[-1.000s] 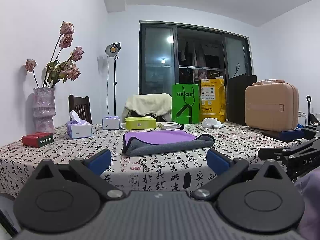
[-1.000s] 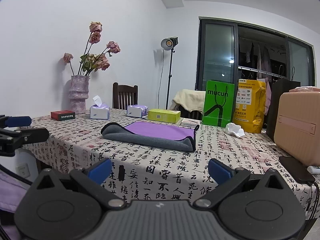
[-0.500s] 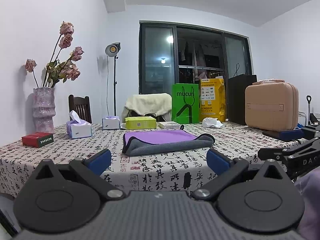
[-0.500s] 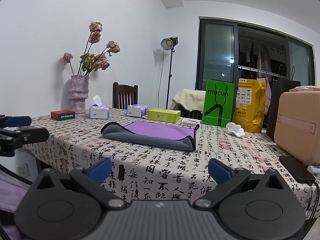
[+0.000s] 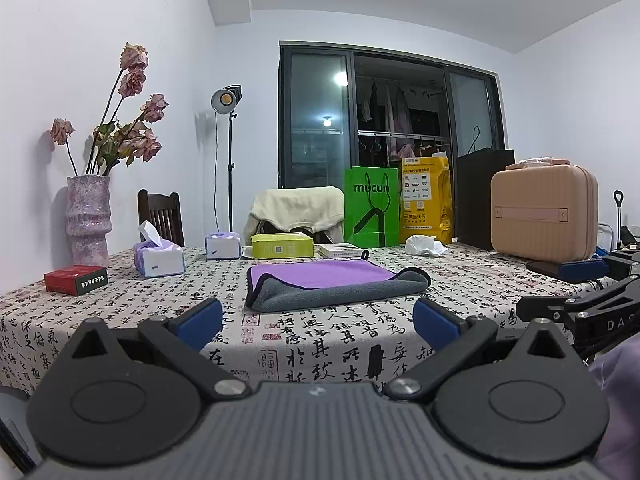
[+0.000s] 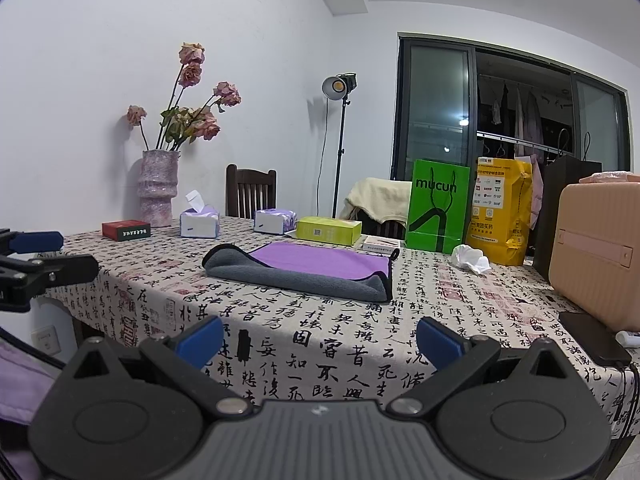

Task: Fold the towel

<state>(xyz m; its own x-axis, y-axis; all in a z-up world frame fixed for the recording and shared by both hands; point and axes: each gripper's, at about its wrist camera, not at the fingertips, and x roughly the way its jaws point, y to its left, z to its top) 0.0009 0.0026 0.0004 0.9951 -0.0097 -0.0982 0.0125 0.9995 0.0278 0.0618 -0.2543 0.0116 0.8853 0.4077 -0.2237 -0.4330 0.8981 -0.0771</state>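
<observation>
A towel, purple on top and grey underneath (image 5: pixel 328 283), lies folded flat on the table with its grey edge rolled toward me; it also shows in the right wrist view (image 6: pixel 304 269). My left gripper (image 5: pixel 318 322) is open and empty, held before the table's front edge, short of the towel. My right gripper (image 6: pixel 320 340) is open and empty, also at the front edge, right of the left one. Each gripper shows in the other's view: the right gripper (image 5: pixel 576 304) at the right, the left gripper (image 6: pixel 36 264) at the left.
The table (image 5: pixel 320 344) has a calligraphy-print cloth. On it stand a vase of dried roses (image 5: pixel 88 220), a red box (image 5: pixel 76 279), tissue boxes (image 5: pixel 159 258), a yellow-green box (image 5: pixel 282 245), green and yellow bags (image 5: pixel 372 212), a pink case (image 5: pixel 544 212) and a phone (image 6: pixel 592 338).
</observation>
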